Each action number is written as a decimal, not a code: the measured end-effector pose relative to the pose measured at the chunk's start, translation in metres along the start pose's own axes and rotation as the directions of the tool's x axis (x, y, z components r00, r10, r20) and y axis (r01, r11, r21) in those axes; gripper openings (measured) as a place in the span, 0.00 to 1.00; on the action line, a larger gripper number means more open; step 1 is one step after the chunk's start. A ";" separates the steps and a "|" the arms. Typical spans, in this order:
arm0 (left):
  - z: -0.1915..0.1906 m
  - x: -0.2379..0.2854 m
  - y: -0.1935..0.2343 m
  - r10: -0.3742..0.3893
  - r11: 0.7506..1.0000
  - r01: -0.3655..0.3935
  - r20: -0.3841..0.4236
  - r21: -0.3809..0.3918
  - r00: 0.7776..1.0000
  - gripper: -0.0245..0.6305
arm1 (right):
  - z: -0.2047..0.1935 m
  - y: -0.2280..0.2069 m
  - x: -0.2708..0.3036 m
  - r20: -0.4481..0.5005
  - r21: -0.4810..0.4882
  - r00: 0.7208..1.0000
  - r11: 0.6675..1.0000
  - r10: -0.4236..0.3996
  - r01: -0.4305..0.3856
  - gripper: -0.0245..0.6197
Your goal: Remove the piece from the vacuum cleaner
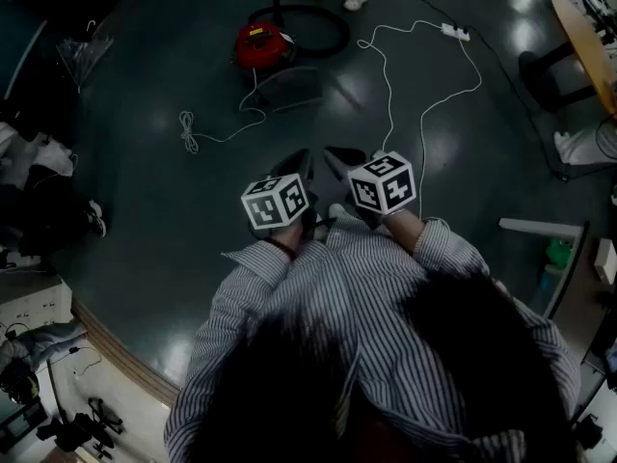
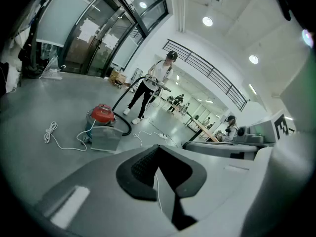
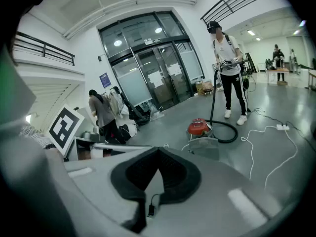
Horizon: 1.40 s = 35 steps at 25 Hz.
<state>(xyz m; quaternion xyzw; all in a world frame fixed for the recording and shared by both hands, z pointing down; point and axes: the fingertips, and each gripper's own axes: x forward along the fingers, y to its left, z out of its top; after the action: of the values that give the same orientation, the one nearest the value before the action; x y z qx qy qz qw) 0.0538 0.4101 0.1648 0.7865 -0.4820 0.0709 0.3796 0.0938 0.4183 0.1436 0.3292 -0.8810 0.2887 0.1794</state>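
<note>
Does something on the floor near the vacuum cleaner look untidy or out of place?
Yes. A long white cable wanders in loose loops over the dark floor from the white power strip, and a second white cord lies partly bundled beside the red vacuum cleaner. Both look like trip hazards.

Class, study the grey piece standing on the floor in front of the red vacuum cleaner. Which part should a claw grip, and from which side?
Likely the top edge of the grey piece, approached from above on the near side. It stands upright with that thin edge free, while the red vacuum cleaner and black hose crowd its far side.
</note>
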 end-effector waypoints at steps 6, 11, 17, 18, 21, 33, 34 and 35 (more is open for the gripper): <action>-0.003 0.003 -0.003 -0.008 1.000 0.008 -0.012 0.003 1.000 0.05 | 0.001 0.000 -0.001 -0.002 -0.006 1.000 1.000 0.013 -0.013 0.04; -0.002 0.005 -0.004 -0.010 1.000 0.009 -0.019 -0.010 1.000 0.05 | 0.002 0.001 0.000 -0.009 -0.008 1.000 1.000 0.020 -0.020 0.04; 0.001 0.013 -0.005 -0.007 1.000 0.006 -0.016 -0.008 1.000 0.05 | 0.006 -0.005 0.002 0.009 0.013 0.999 0.999 0.050 -0.050 0.04; 0.001 0.015 -0.005 -0.008 1.000 0.007 -0.014 -0.011 1.000 0.05 | 0.006 -0.006 0.003 0.004 0.012 0.998 0.998 0.056 -0.056 0.04; 0.004 0.021 -0.005 -0.001 1.000 0.000 -0.013 -0.021 1.000 0.05 | 0.005 -0.008 0.005 -0.024 -0.005 0.997 0.998 0.069 -0.069 0.04; 0.012 0.047 -0.002 0.065 0.997 -0.064 0.007 -0.050 0.998 0.05 | 0.015 -0.046 0.017 -0.061 0.016 0.993 0.995 0.097 -0.096 0.04; 0.012 0.050 0.000 0.065 0.996 -0.064 0.006 -0.060 0.998 0.05 | 0.015 -0.049 0.019 -0.064 0.013 0.993 0.995 0.098 -0.097 0.04; 0.013 0.053 0.002 0.065 0.995 -0.064 0.007 -0.070 0.998 0.05 | 0.015 -0.053 0.021 -0.069 0.011 0.993 0.995 0.098 -0.097 0.04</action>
<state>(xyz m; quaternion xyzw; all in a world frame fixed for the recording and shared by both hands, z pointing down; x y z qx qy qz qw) 0.0774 0.3637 0.1823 0.7570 -0.5110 0.0627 0.4023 0.1131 0.3665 0.1628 0.2762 -0.8881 0.3119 0.1941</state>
